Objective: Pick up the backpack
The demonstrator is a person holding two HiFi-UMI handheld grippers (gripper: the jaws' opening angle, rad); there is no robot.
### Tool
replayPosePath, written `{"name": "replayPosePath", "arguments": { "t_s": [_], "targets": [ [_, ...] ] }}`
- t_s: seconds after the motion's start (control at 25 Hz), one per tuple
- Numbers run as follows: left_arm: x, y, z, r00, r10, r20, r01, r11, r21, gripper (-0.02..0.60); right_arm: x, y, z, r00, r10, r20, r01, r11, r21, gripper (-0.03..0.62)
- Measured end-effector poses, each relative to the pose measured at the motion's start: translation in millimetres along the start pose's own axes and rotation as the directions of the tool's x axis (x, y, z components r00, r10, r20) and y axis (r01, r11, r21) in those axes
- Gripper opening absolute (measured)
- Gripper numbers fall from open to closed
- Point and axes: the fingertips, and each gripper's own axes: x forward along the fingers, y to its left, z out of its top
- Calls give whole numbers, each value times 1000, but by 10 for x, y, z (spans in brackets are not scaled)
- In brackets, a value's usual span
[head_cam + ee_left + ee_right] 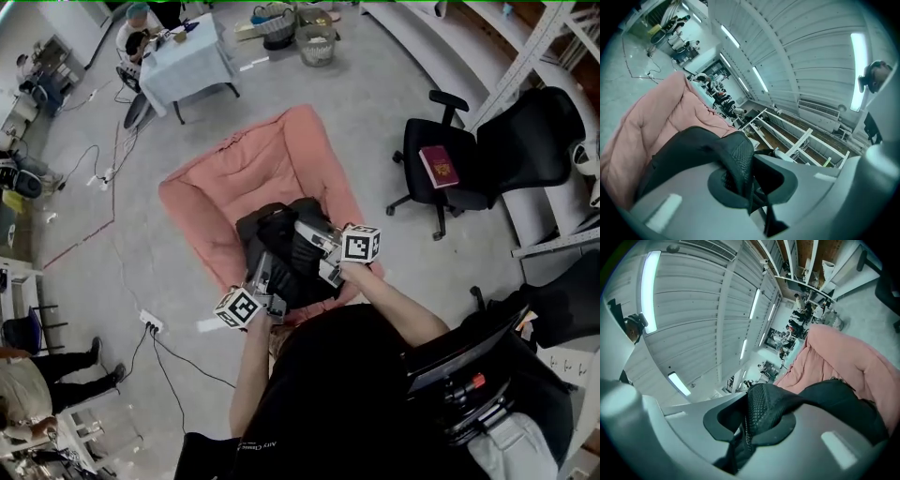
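Note:
A black backpack (286, 246) hangs over the near edge of a pink floor cushion (253, 173), held up between both grippers. My left gripper (255, 291) is shut on a black mesh shoulder strap (738, 161), pinched between its grey jaws. On the backpack's right side, my right gripper (325, 255) is shut on the other mesh strap (764, 411). The black bag body (843, 399) and the pink cushion (656, 117) show beyond the jaws in both gripper views. Both grippers point roughly level.
A black office chair (445, 164) with a red book (439, 167) on its seat stands to the right. A table with a pale blue cloth (187, 61) is at the back left. Cables and a power strip (150, 326) lie on the floor at the left. White shelving (553, 56) lines the right side.

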Motion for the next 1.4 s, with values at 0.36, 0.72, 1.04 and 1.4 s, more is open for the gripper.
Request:
{"name": "replayPosePath", "arguments": {
  "t_s": [0.36,0.72,1.04,1.4],
  "targets": [
    [181,-467,48,999,-13,-31,20,973,231,31,-227,158,15,994,-39,-100,15,972,-235,63],
    [-22,-893,904,997,-53,63,33,957,289,34,314,841,82,947,-87,-310,-119,800,-588,57],
    [-347,-2045,2087,945,14,327,-286,523,803,32,646,2381,1103,985,-2,-175,-159,404,-901,48],
    [-578,-2740,2648,835,47,549,-541,255,801,32,754,3215,1632,992,-22,122,124,152,-980,44]
  ]
}}
